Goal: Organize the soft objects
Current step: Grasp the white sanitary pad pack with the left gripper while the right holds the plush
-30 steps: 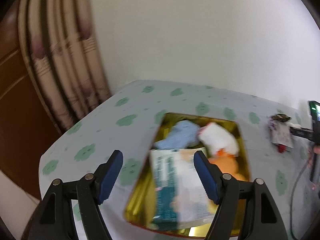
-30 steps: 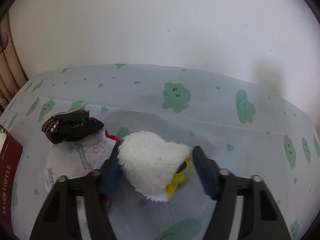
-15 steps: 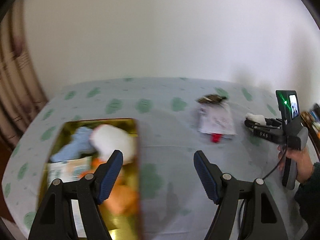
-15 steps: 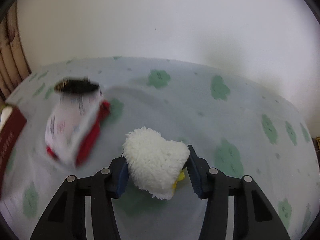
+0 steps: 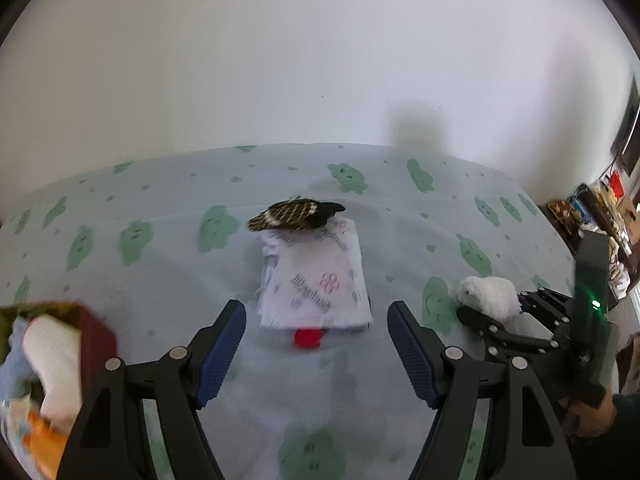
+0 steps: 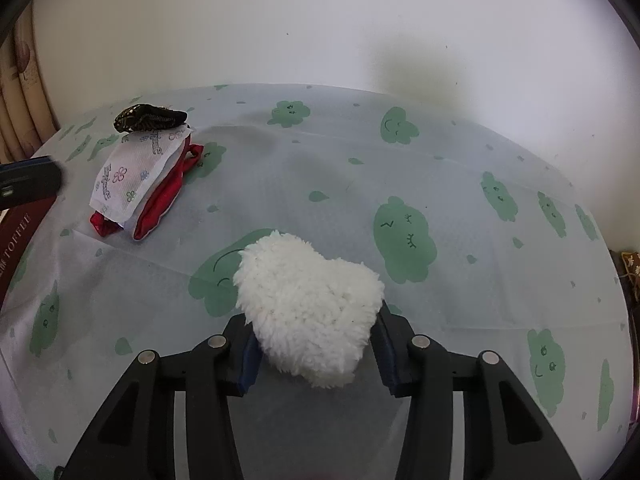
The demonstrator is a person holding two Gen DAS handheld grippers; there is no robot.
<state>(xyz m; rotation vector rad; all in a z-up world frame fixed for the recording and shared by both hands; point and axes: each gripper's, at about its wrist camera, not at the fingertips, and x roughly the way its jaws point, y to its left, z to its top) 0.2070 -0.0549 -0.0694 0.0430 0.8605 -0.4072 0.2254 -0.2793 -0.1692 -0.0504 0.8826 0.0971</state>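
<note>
From the left wrist view, the left gripper (image 5: 316,344) hangs over the bench (image 5: 400,208), which wears a pale cloth printed with green clouds. Its blue-padded fingers (image 5: 222,346) stand spread wide, with nothing between them. Just ahead of them lies a white tissue pack (image 5: 316,280) with a red cloth (image 5: 308,338) peeking from under its near edge and a dark patterned pouch (image 5: 296,214) resting on its far end. At the lower left edge sits a dark red box (image 5: 96,332), blurred, with white, blue and orange soft things inside. Far right, the right gripper (image 5: 486,314) holds a white plush toy (image 5: 490,294), and a person's hand (image 5: 592,412) grips its handle.

From the right wrist view, the right gripper (image 6: 314,354) has just been closing, and its fingers (image 6: 248,364) press both flanks of the white plush toy (image 6: 308,304), which bulges up and forward from between them above the bench (image 6: 400,184). Whether the toy touches the cloth cannot be told. Well apart, up at the left, the tissue pack (image 6: 136,172) lies atop the red cloth (image 6: 164,200), the patterned pouch (image 6: 150,118) at its far end. The dark red box (image 6: 16,232) shows at the left edge
</note>
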